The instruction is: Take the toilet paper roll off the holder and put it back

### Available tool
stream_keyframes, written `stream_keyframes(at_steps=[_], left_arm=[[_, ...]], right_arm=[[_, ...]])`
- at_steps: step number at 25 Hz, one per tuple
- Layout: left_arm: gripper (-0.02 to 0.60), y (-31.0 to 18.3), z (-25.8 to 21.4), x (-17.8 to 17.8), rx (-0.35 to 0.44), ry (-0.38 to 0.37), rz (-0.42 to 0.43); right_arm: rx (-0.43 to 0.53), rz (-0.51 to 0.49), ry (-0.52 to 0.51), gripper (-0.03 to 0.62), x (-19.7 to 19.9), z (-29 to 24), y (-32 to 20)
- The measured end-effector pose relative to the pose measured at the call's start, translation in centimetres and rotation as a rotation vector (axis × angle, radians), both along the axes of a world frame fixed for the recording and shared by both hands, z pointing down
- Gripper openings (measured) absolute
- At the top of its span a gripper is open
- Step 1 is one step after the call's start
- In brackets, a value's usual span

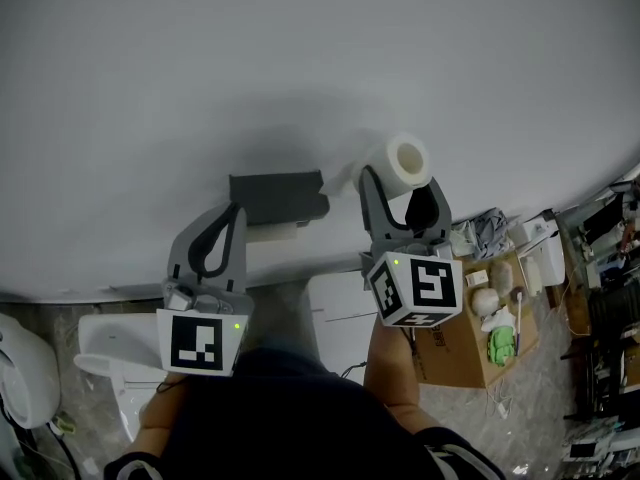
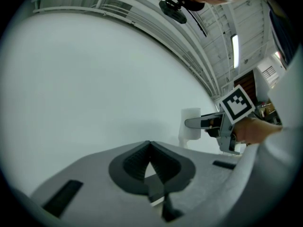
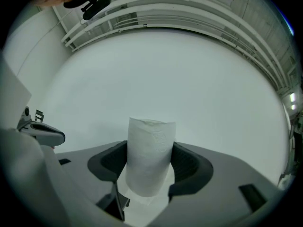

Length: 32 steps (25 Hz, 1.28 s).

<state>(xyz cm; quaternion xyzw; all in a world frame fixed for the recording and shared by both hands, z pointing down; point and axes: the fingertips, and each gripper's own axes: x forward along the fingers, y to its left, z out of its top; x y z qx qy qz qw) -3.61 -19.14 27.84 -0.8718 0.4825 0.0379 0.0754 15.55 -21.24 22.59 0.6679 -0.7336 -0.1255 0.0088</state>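
The white toilet paper roll (image 1: 402, 162) is off the holder, out in front of the white wall, and my right gripper (image 1: 402, 186) is shut on its sides. A loose tail of paper (image 1: 340, 178) trails from it toward the dark grey holder (image 1: 277, 196) on the wall, to the roll's left. In the right gripper view the roll (image 3: 150, 155) stands upright between the dark pads (image 3: 110, 161). My left gripper (image 1: 236, 214) is shut and holds nothing, just below and left of the holder. In the left gripper view its jaws (image 2: 150, 145) meet, and the roll (image 2: 191, 123) shows far right.
A white toilet (image 1: 108, 360) stands at the lower left. Below the holder is a white box-like unit (image 1: 338, 306). An open cardboard box (image 1: 478, 348) with small items sits at the right, with cluttered shelves (image 1: 605, 298) beyond it. The person's arms fill the bottom.
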Motion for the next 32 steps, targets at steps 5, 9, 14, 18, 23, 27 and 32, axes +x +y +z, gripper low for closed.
stream_keyframes(at_steps=[5, 9, 14, 18, 23, 27, 32], left_arm=[[-0.002, -0.1, 0.0, -0.3, -0.002, -0.001, -0.014], [-0.002, -0.3, 0.3, -0.4, -0.002, -0.006, -0.020], [-0.002, -0.5, 0.2, -0.5, -0.003, -0.005, -0.027], [-0.002, -0.7, 0.3, -0.6, -0.008, -0.007, -0.032], [-0.002, -1.0, 0.4, -0.8, -0.009, -0.004, -0.037], [-0.002, -1.1, 0.4, -1.0, -0.011, -0.005, -0.042], [-0.002, -1.4, 0.5, -1.4, -0.012, -0.002, -0.049]], right_arm=[[0.000, -0.029, -0.001, 0.295, -1.1, 0.0, -0.6], [-0.004, -0.047, -0.001, 0.295, -1.6, 0.3, -1.1], [-0.005, -0.068, -0.002, 0.295, -2.4, 0.4, -1.6], [-0.008, -0.085, 0.001, 0.295, -3.2, 0.7, -2.2], [-0.011, -0.108, 0.002, 0.295, -4.3, 1.4, -2.8], [-0.019, -0.133, 0.004, 0.295, -5.4, 2.0, -3.3], [-0.033, -0.159, 0.006, 0.295, -6.8, 2.8, -3.9]])
